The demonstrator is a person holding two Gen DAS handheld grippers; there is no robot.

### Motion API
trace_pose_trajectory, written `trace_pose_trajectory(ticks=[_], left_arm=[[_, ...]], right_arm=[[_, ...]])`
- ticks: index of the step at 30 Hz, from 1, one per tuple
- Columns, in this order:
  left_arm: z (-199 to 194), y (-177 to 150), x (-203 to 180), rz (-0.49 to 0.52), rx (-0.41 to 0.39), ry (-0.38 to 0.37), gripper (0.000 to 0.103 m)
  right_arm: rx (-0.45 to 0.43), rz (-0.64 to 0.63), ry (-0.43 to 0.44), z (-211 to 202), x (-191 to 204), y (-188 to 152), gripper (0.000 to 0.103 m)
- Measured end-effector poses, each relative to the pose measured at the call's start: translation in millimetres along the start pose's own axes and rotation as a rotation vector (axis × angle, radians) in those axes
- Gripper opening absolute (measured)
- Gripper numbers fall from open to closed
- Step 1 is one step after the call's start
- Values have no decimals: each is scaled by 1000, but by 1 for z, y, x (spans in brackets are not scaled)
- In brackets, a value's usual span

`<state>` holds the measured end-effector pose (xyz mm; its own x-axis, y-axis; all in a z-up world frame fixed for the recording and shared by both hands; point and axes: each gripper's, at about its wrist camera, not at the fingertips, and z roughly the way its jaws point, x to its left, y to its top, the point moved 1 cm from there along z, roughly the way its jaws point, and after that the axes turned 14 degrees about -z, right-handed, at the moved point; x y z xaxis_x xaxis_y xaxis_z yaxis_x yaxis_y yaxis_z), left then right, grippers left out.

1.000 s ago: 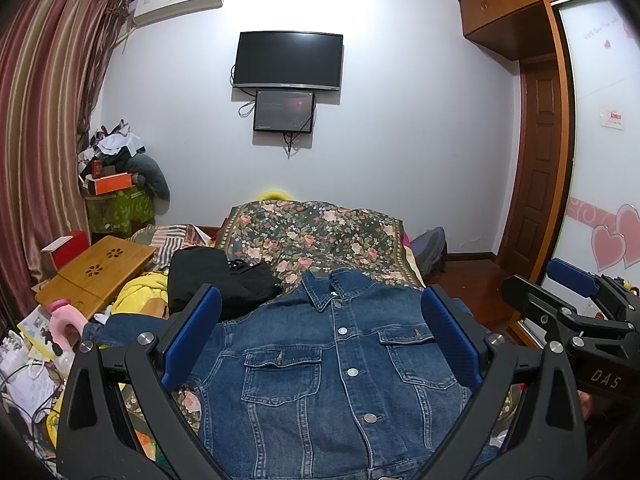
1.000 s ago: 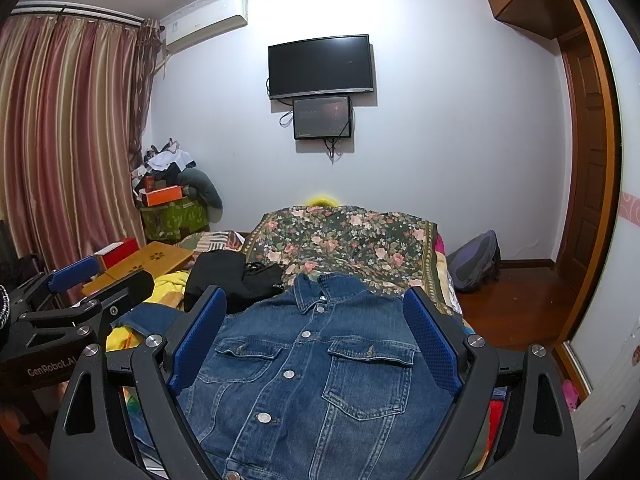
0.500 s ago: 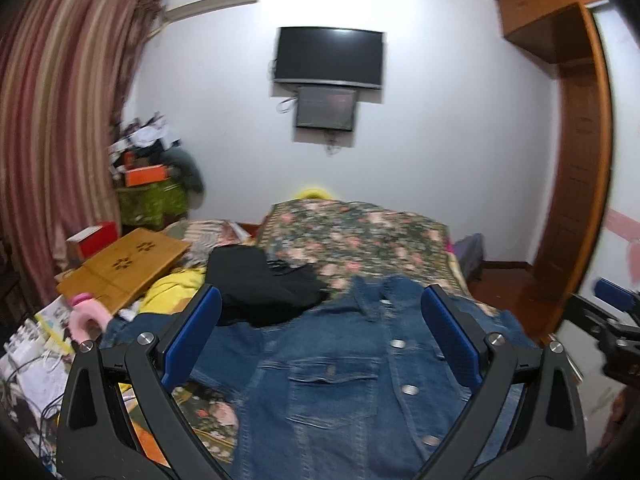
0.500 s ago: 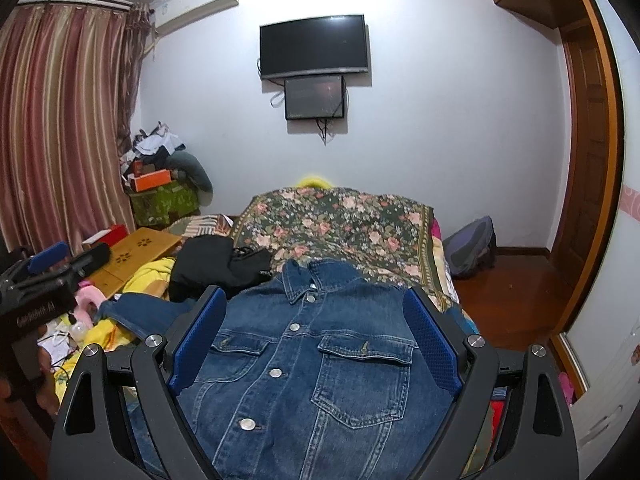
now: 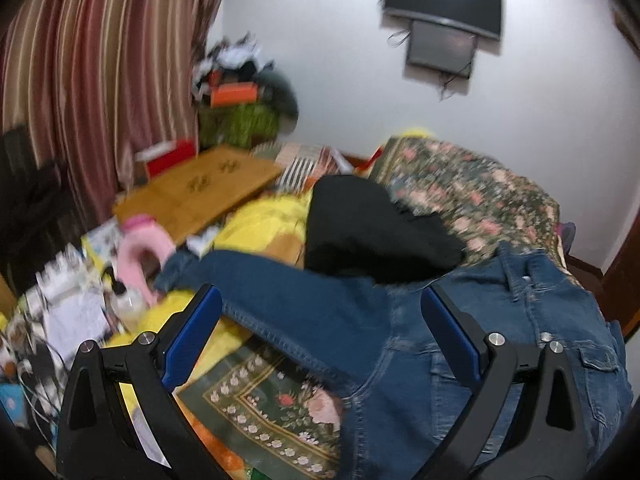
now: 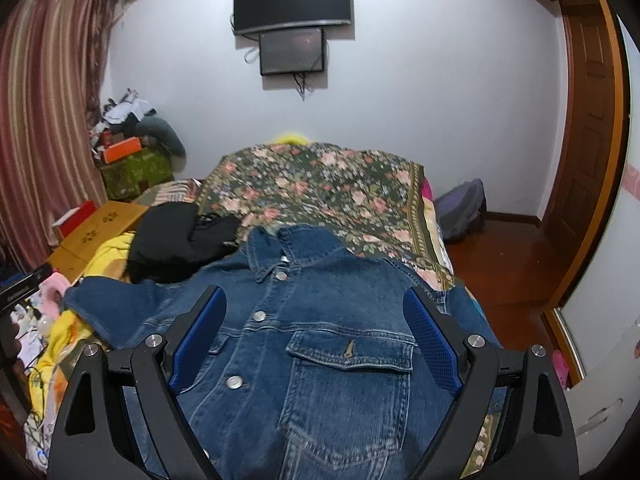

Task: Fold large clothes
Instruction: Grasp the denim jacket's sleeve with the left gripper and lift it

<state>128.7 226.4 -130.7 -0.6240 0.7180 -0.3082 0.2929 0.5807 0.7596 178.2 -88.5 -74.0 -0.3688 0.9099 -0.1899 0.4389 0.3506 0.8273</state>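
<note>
Right wrist view shows the denim jacket lying buttoned and flat on the bed, not yet folded. Both the right gripper and left gripper have jaws wide, holding nothing; the left one faces the outstretched sleeve, so by my judgement every fold remains.

A floral bedspread covers the bed — black clothing lies beside a wooden lap tray. Two screens hang on the wall — striped curtains at left.
</note>
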Motion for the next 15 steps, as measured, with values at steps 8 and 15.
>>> trace_pose_trajectory(ticks=[8, 15], left_arm=[[95, 0, 79, -232, 238, 33, 101], [170, -3, 135, -413, 401, 62, 91]], right_arm=[[93, 28, 10, 42, -9, -2, 88], [165, 8, 24, 66, -6, -8, 88]])
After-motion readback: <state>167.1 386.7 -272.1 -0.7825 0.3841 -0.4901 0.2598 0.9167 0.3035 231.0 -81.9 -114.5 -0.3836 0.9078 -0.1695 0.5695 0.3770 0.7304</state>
